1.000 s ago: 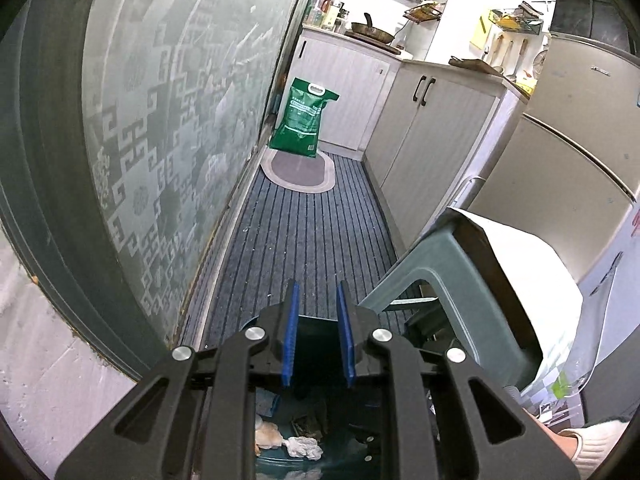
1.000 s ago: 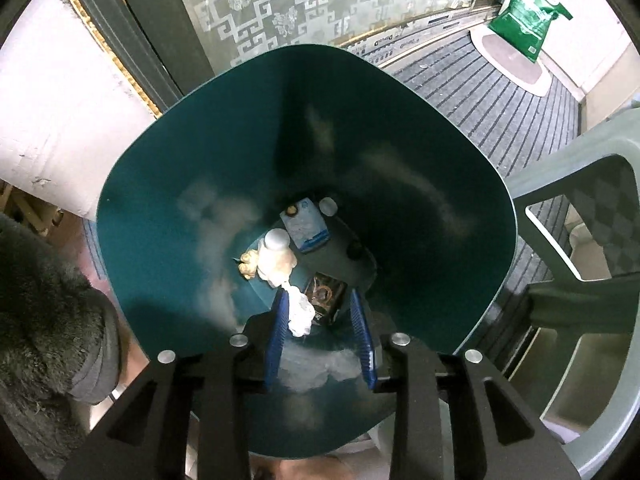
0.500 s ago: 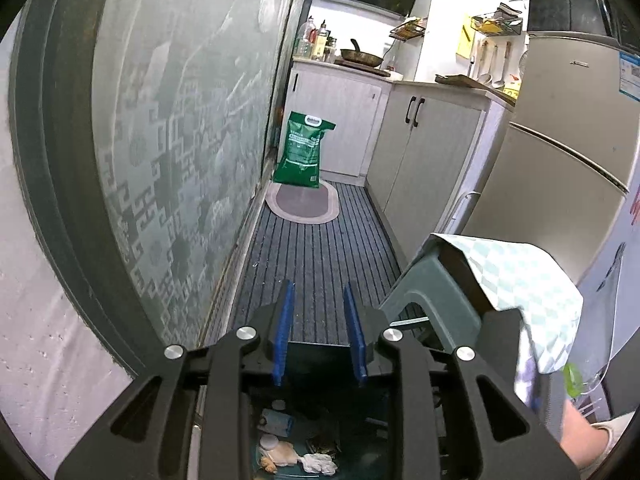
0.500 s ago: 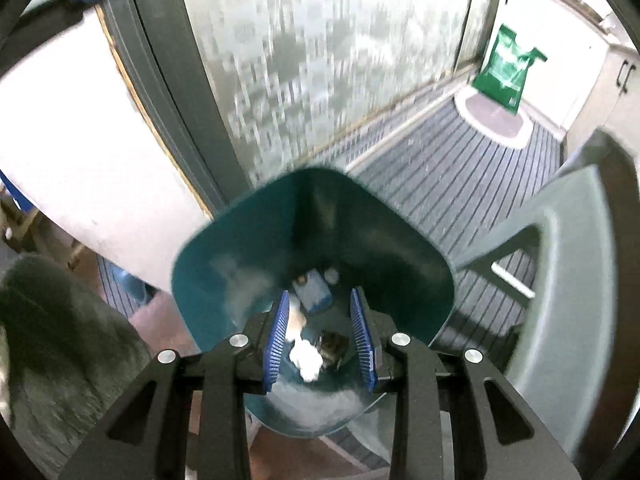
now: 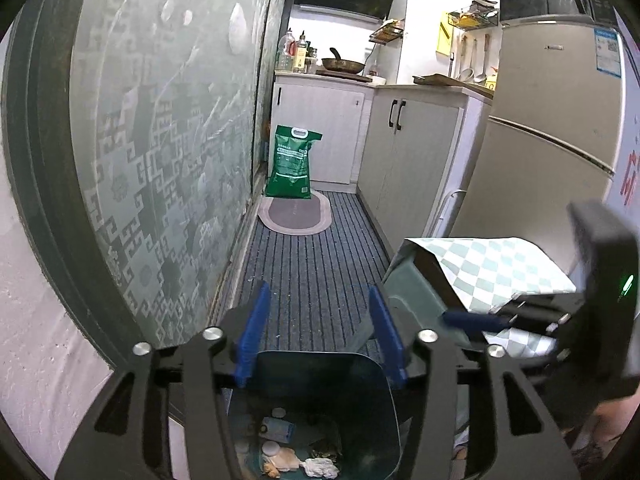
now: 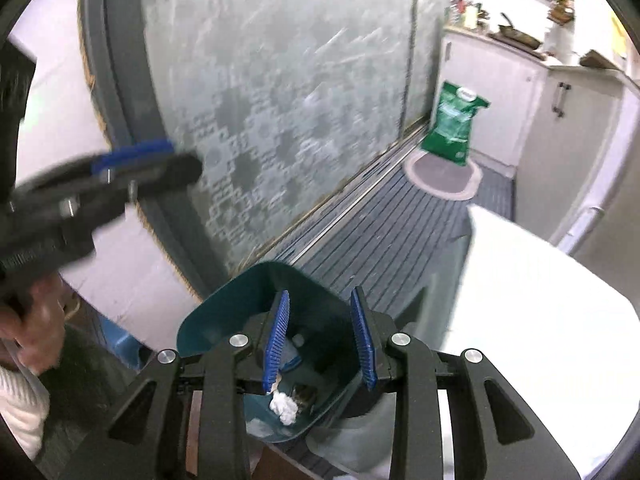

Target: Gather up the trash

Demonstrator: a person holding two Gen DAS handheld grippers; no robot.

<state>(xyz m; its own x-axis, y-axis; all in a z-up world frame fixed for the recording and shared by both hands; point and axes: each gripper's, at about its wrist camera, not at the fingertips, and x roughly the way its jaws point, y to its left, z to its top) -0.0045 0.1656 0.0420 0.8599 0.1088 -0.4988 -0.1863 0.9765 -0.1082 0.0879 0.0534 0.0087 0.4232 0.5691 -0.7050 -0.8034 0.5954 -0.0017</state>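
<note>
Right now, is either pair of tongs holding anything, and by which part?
Nothing is held. The left tongs have just been opening with nothing between them; the right tongs are empty too. The trash lies in the teal bin.

Open floor [image 5: 316,276] between glass door [image 5: 160,152] and stool [image 5: 424,292].

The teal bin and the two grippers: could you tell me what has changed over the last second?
The right gripper has pulled up out of the teal bin, which now looks far smaller below it; its jaws are empty and set as before. The left gripper rose a little and its jaws have just been opening, nothing between them. The crumpled tissue, carton and other trash stay in the bin; the green bag is unmoved.
</note>
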